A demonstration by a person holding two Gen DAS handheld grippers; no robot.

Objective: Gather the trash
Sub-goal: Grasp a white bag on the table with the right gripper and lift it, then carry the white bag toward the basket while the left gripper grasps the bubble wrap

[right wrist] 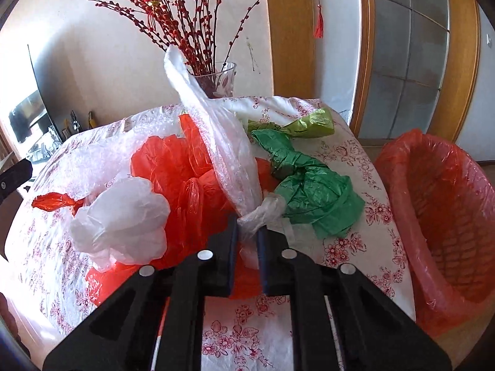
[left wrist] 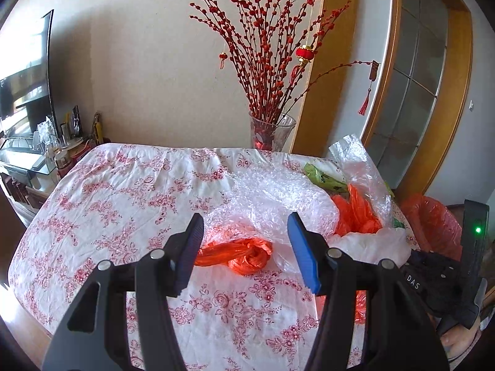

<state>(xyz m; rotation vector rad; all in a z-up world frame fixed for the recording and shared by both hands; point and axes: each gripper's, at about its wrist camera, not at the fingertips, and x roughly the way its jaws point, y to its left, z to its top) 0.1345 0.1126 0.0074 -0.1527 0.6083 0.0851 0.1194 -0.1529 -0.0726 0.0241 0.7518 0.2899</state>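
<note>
The right gripper (right wrist: 247, 232) has its jaws narrowed onto the twisted neck of a clear plastic bag (right wrist: 216, 142) lying across the pile on the table (right wrist: 355, 247). Lifting it could drag the red bag (right wrist: 182, 173) and green bag (right wrist: 309, 188) off the edge, since they overlap. The lined bin (right wrist: 439, 216) stands just right. The left gripper (left wrist: 246, 249) hangs half open, holding nothing, with an orange twist (left wrist: 235, 255) beneath its jaws.

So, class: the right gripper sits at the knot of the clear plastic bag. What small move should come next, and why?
Probably lift, then carry it right toward the bin. The right gripper looks shut on the clear plastic bag at its knot, so the grip seems made. The bag lies among the red bags and the green bag; the red-lined bin stands open beside the table.
</note>
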